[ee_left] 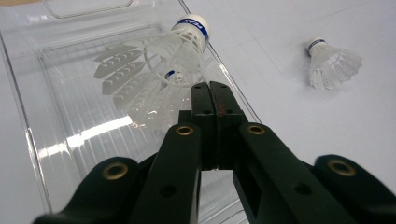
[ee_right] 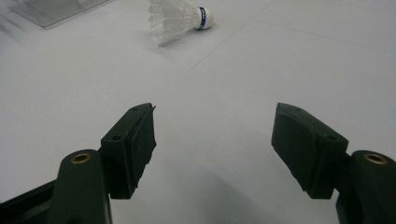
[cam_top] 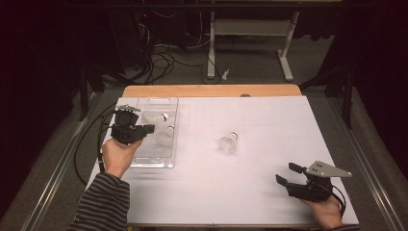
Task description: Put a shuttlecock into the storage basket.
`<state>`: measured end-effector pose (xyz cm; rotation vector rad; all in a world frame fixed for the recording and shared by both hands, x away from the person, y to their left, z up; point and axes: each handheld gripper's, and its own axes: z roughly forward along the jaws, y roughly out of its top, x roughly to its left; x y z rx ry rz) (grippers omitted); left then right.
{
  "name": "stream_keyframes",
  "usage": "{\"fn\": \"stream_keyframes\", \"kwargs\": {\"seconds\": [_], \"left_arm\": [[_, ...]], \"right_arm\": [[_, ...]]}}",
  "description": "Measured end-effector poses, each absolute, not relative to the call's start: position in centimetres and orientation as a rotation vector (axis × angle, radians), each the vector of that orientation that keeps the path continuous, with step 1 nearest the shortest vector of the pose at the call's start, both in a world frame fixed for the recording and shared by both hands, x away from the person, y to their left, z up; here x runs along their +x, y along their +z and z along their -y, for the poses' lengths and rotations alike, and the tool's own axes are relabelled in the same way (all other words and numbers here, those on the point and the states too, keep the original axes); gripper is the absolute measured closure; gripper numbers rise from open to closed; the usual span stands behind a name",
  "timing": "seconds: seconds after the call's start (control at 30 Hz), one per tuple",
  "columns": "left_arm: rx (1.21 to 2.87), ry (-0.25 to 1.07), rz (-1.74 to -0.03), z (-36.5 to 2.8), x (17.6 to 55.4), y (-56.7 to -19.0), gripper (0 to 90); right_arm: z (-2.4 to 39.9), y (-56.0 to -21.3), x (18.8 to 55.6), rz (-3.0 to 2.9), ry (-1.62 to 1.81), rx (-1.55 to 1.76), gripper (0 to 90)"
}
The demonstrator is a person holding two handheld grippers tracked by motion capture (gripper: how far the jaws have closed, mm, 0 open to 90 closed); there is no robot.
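Observation:
A clear plastic tray (cam_top: 144, 161) lies at the left of the white table and holds two white shuttlecocks. One (ee_left: 187, 42) shows its blue-banded cork; the other (ee_left: 149, 100) lies just past my jaw tips. My left gripper (ee_left: 212, 88) hovers over the tray, jaws pressed together with nothing visibly between them. In the high view it (cam_top: 152, 128) points right, toward the nearer shuttlecock (cam_top: 166, 137). A third shuttlecock (cam_top: 228, 142) lies loose mid-table (ee_right: 175, 16). My right gripper (cam_top: 286, 172) rests open near the front right edge, jaws (ee_right: 215, 135) wide apart over bare table.
The white sheet (cam_top: 269, 120) covers most of the table, with a wooden strip (cam_top: 211, 91) along the far edge. The tray's corner (ee_right: 51, 9) sits far off in the right gripper view. Cables and a desk frame (cam_top: 250, 43) stand on the floor beyond.

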<state>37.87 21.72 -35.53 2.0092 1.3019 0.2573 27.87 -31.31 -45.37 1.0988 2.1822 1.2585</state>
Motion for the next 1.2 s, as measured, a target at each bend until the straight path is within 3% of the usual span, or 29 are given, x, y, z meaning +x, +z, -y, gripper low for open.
{"fn": "stream_keyframes", "kwargs": {"seconds": [1.2], "left_arm": [[2.019, 0.234, -1.360, -20.8, 42.0, -35.5, 89.8]], "right_arm": [[31.5, -45.3, 27.8, -2.165, 1.271, 1.114, 30.8]]}}
